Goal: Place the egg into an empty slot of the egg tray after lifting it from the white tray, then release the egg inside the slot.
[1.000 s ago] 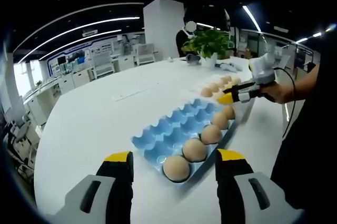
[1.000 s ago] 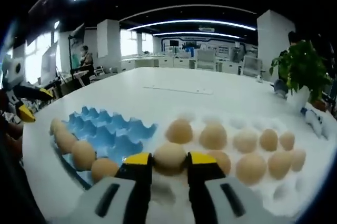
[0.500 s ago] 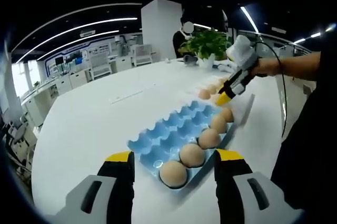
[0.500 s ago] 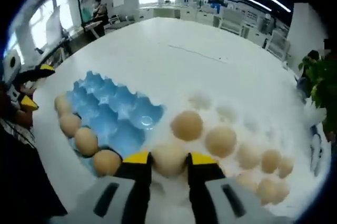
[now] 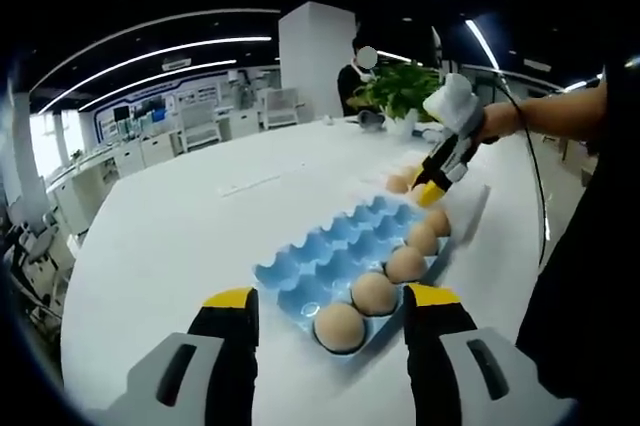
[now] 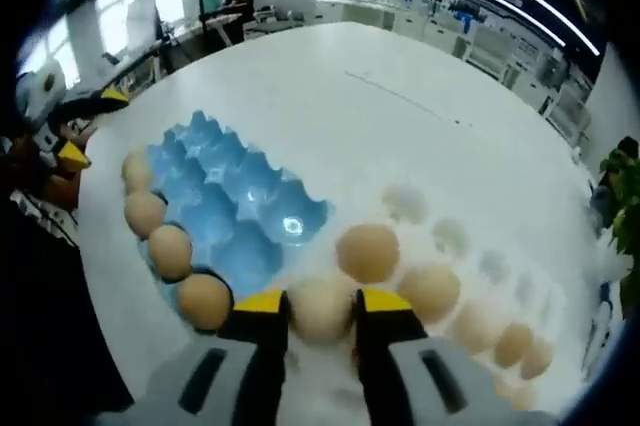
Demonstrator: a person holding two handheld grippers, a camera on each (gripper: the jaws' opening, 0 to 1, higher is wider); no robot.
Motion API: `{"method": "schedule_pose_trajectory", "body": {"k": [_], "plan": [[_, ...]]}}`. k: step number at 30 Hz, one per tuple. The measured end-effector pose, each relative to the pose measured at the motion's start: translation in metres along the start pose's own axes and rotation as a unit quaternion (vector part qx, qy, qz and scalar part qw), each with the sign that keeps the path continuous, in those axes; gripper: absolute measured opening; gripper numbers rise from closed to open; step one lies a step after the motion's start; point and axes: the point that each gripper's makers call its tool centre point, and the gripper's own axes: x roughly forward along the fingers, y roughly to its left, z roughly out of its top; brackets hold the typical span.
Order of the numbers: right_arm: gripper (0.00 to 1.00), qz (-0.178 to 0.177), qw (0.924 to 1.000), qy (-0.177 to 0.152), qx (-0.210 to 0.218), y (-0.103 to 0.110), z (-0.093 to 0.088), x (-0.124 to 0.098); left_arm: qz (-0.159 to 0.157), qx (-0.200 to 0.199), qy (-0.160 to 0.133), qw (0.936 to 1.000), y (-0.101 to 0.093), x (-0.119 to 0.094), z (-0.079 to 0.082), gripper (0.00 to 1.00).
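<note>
Table (image 5: pixel 170 236) in white under both your grippers, blue egg tray (image 5: pixel 330 251) and white tray (image 6: pixel 520 286) side by side on it.
You have four eggs (image 5: pixel 375 292) in one edge row of the egg tray, its other slots bare blue. In the right gripper view the white tray sits just beside the egg tray, loose eggs (image 6: pixel 367 251) resting in its dimples. Your right gripper (image 6: pixel 320 318) is clamped on the egg (image 6: pixel 321 306), which sits between the yellow tips above the near edge of the white tray, close to the egg tray's corner. Your left gripper (image 5: pixel 330 308) hangs near the end of the egg tray, jaws wide apart and holding nothing. A potted plant (image 5: pixel 400 91) stands at the far side.
</note>
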Motion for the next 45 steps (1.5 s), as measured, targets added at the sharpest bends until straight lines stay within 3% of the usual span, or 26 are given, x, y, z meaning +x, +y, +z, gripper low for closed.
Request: {"method": "schedule_pose_trajectory", "body": {"k": [3, 6, 9, 12, 16, 19, 29, 45], "plan": [[0.25, -0.012, 0.9998, -0.014, -0.001, 0.001, -0.001, -0.003, 0.007, 0.0, 0.004, 1.0, 0.003, 0.0, -0.002, 0.68], [0.25, -0.009, 0.9958, -0.051, 0.076, -0.003, 0.004, -0.009, 0.008, -0.005, 0.011, 0.9999, 0.004, 0.001, -0.004, 0.74], [0.25, -0.009, 0.9887, -0.096, 0.115, -0.009, 0.013, -0.023, 0.008, -0.014, 0.012, 0.9998, 0.005, 0.001, -0.005, 0.79], [0.25, -0.011, 0.9877, -0.104, 0.116, -0.012, 0.013, -0.034, 0.006, -0.023, 0.017, 0.9996, 0.006, 0.003, -0.008, 0.85], [0.25, 0.008, 0.9845, -0.122, 0.126, 0.001, 0.021, -0.041, -0.001, -0.031, 0.027, 0.9992, 0.004, 0.005, -0.014, 0.88], [0.25, 0.027, 0.9827, -0.135, 0.123, 0.019, 0.032, -0.042, 0.0, -0.037, 0.026, 0.999, 0.005, 0.008, -0.018, 0.98], [0.25, 0.109, 0.9771, -0.166, 0.075, 0.098, 0.082, -0.024, -0.005, -0.047, 0.029, 0.9985, 0.005, 0.005, -0.022, 0.99], [0.25, 0.166, 0.9708, -0.173, 0.007, 0.17, 0.126, 0.015, 0.0, -0.037, 0.028, 0.9989, 0.013, 0.003, -0.025, 0.97]]}}
